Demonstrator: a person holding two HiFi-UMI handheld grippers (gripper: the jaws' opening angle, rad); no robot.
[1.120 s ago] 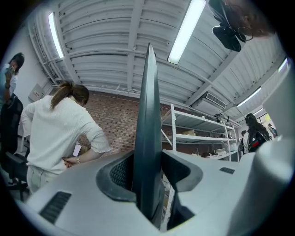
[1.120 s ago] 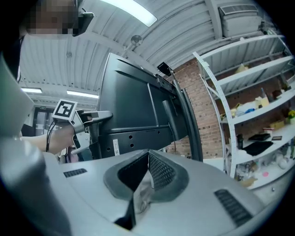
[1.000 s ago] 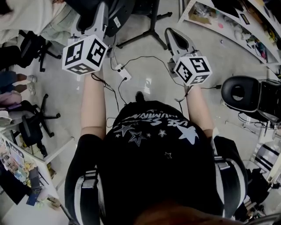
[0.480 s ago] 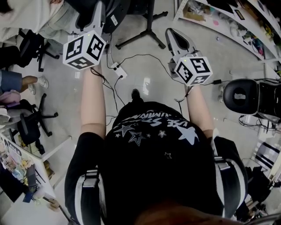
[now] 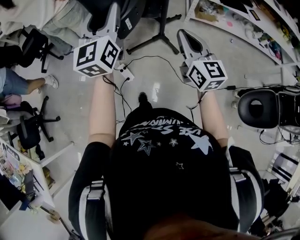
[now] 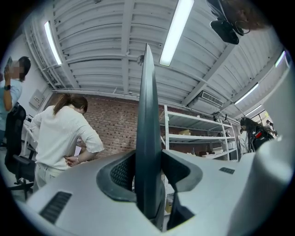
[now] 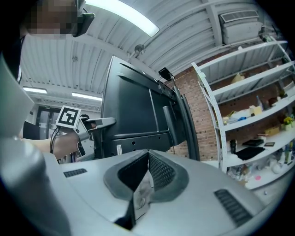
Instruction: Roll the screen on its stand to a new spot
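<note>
The screen is a big dark panel on a black wheeled stand, seen from behind in the right gripper view. In the left gripper view its thin edge rises straight between the jaws. My left gripper is shut on that edge, and it also shows in the head view as the left gripper reaching to the dark panel, and from the side as the left gripper. My right gripper points forward beside the stand, apart from the screen. The right gripper has its pads meeting with nothing held.
A power strip with cables lies on the floor between my arms. A black office chair stands at the right, other chairs at the left. A seated person's legs and a standing person in white are to the left. Shelves line the right.
The floor, the power strip and the chairs have slid past in the head view as I walked. The stand has stayed ahead of the grippers. The left gripper has drifted slightly right.
</note>
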